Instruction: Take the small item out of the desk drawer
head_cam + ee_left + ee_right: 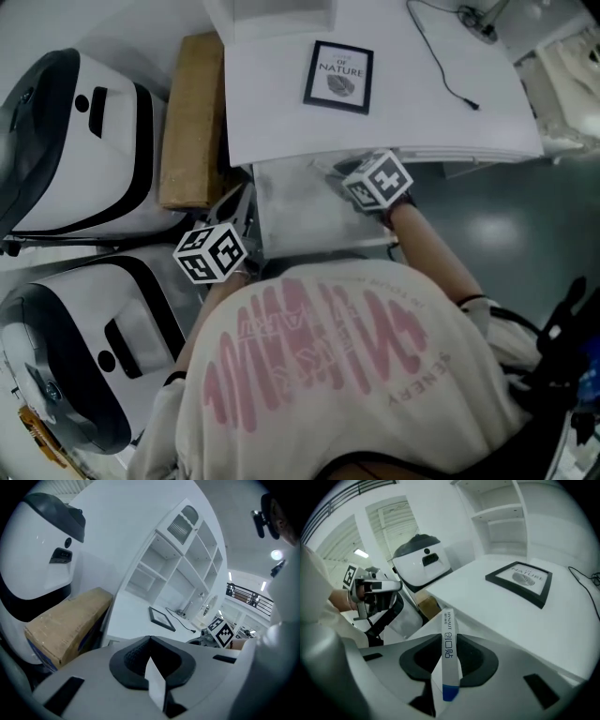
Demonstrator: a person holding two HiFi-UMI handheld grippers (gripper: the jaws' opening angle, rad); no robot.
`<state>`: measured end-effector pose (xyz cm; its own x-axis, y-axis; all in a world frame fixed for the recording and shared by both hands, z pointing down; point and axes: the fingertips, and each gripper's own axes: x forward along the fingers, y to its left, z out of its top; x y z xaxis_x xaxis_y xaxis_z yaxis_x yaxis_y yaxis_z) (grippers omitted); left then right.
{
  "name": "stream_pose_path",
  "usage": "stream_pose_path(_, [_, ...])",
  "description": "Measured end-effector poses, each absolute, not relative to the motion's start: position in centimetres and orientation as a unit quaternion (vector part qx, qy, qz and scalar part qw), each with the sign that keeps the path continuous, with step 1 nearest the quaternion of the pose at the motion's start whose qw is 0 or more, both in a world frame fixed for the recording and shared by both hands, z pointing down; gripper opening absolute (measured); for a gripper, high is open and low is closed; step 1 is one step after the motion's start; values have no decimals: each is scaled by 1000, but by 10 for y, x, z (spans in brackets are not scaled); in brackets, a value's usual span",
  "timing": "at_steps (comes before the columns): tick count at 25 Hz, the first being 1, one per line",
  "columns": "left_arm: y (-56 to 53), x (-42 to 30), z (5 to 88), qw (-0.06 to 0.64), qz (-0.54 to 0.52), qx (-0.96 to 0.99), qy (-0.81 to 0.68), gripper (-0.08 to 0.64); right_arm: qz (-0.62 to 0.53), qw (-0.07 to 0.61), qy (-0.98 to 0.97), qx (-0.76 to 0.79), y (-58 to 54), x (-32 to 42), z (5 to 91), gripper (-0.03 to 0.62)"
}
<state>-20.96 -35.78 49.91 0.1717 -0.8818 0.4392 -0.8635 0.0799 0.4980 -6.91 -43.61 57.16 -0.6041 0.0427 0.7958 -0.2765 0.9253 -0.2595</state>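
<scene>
Box point(447, 654) out of drawer, clamped in right gripper point(446, 667).
Left gripper point(155, 682), at 8 o'clock of the open drawer point(291, 211), is closed on nothing; next, I think, the box goes onto the desk point(422, 103) at 12 o'clock.
</scene>
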Motion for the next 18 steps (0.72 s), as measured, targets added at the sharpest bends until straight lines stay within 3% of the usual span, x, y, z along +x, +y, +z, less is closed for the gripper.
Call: stream_pose_path(18, [-378, -215, 419, 278, -44, 722, -633, 28, 164, 309, -923, 159, -453, -54, 440, 104])
